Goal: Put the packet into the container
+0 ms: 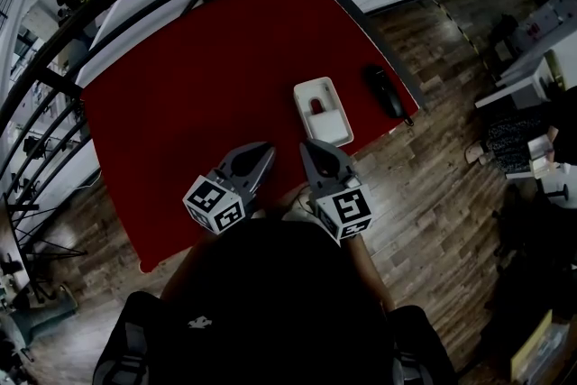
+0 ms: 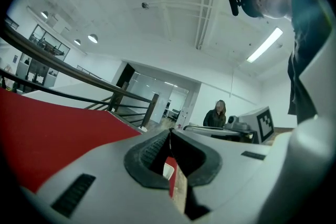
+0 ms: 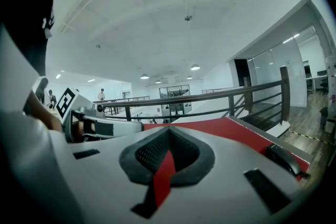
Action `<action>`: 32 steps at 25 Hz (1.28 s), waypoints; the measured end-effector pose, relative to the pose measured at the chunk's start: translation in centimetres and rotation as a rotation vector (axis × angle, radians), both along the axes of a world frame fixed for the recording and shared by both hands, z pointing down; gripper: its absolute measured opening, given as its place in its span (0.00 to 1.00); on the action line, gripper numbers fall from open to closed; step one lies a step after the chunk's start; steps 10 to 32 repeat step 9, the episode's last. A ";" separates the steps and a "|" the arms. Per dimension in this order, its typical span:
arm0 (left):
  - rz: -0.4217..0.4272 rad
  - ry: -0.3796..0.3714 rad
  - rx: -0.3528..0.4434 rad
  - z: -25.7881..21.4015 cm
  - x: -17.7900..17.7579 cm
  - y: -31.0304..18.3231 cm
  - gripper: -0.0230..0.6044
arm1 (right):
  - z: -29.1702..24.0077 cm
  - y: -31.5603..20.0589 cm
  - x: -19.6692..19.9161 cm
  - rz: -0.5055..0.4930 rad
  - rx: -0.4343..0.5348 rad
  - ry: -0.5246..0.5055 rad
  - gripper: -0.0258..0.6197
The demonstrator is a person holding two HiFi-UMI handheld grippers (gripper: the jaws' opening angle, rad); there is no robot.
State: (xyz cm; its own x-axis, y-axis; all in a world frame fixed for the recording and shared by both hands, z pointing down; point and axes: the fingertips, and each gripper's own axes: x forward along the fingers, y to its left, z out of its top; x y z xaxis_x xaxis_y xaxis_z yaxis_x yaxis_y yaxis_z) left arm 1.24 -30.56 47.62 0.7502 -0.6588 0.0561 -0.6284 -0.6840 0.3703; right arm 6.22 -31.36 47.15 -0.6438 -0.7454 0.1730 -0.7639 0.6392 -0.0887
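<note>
On a red rectangular tabletop, one small red packet, too dim to make out in detail, lies inside the single white rectangular plastic container, with one black elongated object of unclear kind near it by the table's edge. Two hand-held tools, the left gripper and the right gripper, hover near the container, each clenched tip to tip on nothing, above the person whose dark torso is cut off below.
</note>
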 end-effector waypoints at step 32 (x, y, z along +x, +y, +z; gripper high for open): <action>0.010 -0.005 -0.006 0.3 0.5 0.1 0.06 | 0.0 0.2 -0.2 -0.013 -0.006 -0.003 0.07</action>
